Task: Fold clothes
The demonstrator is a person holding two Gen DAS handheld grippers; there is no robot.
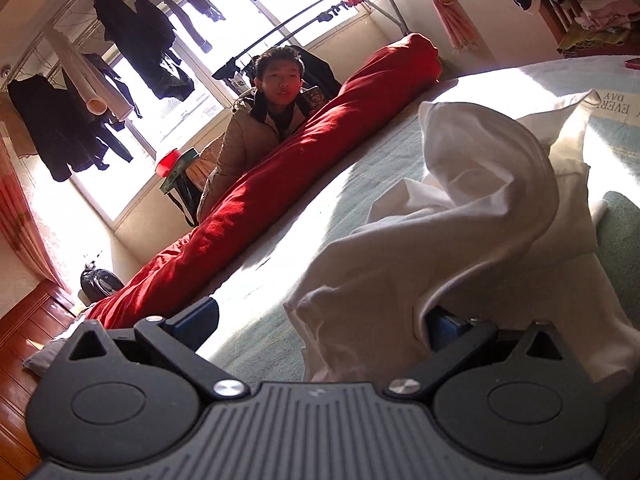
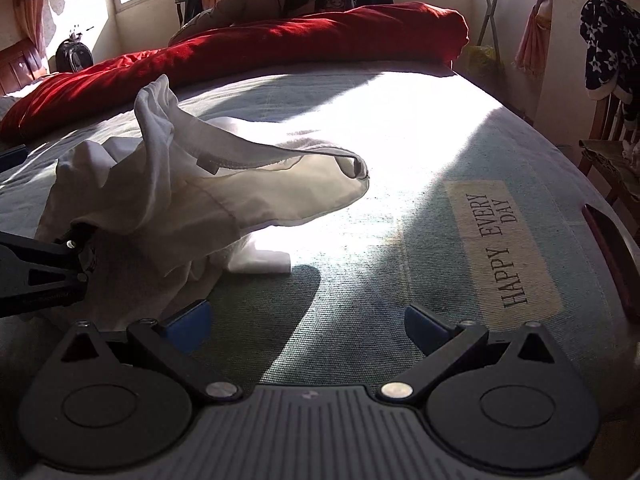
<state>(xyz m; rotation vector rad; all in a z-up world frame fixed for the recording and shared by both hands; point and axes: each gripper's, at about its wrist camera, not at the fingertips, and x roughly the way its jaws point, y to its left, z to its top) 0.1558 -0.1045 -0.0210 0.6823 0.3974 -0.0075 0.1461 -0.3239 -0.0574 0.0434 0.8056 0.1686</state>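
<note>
Garment: white garment [image 2: 168,200] lay bunched, partly lifted, on the bed [image 2: 400,152].
Left hand-held gripper [image 1: 320,320]: spread wide, cloth draped over one finger.
Right hand-held gripper [image 2: 308,320]: spread wide, empty.
Progress: no neat fold showed.

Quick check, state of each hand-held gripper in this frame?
Left hand-held gripper: open; the white garment is draped over one finger, not clamped.
Right hand-held gripper: open, holding nothing, above the bed cover.

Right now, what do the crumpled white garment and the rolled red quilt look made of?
Crumpled white garment: thin, matte knit, probably cotton; sunlight glows through it, with a stitched hem visible.
Rolled red quilt: matte woven cover over soft filling, judging by its plump, creased roll; the fibre can't be told.
</note>
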